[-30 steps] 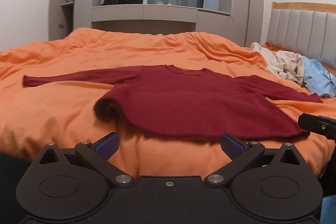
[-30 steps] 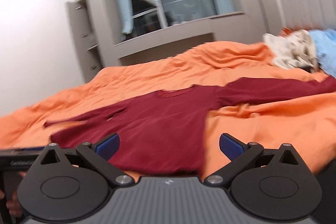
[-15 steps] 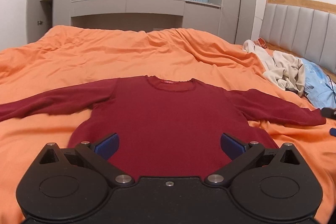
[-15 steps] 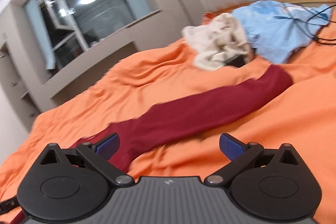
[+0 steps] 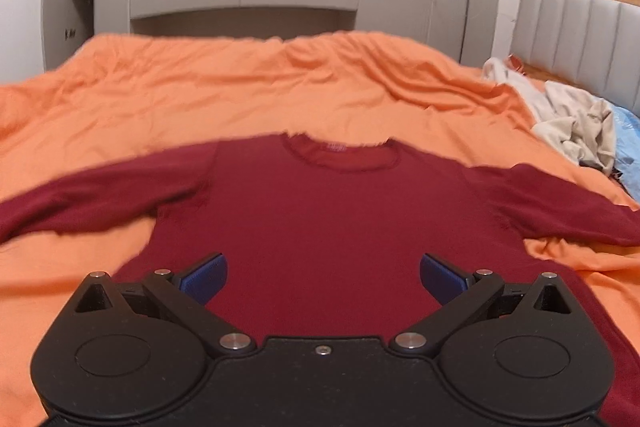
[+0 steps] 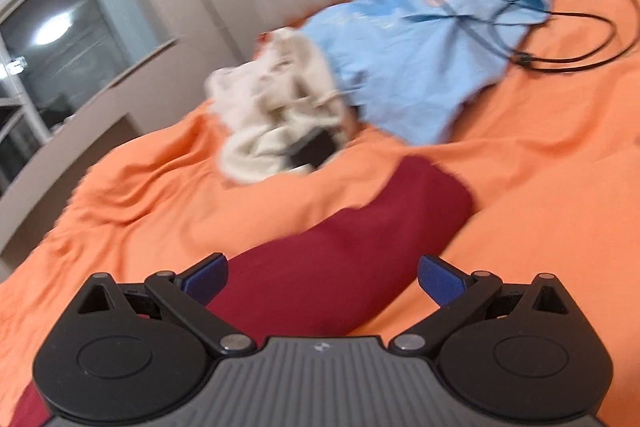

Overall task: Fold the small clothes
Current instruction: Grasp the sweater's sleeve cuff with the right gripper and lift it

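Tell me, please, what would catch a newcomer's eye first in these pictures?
The dark red sweater spread flat on the orange bedcover, sleeves out to both sides. Beyond its right sleeve, near the headboard, lie a cream garment and a light blue cloth with a black cable looping over it.

From your left wrist view, the dark red long-sleeved knit sweater [image 5: 332, 215] lies flat on the rumpled orange duvet [image 5: 248, 95], collar toward 12 o'clock, sleeves out to 9 and 3. The crumpled cream garment [image 5: 568, 119] sits at 2 o'clock on the duvet. In your right wrist view, the sleeve runs toward 1 o'clock; the light blue cloth [image 6: 408, 67] lies just right of the cream garment, thin black cable [image 6: 560, 27] over it.
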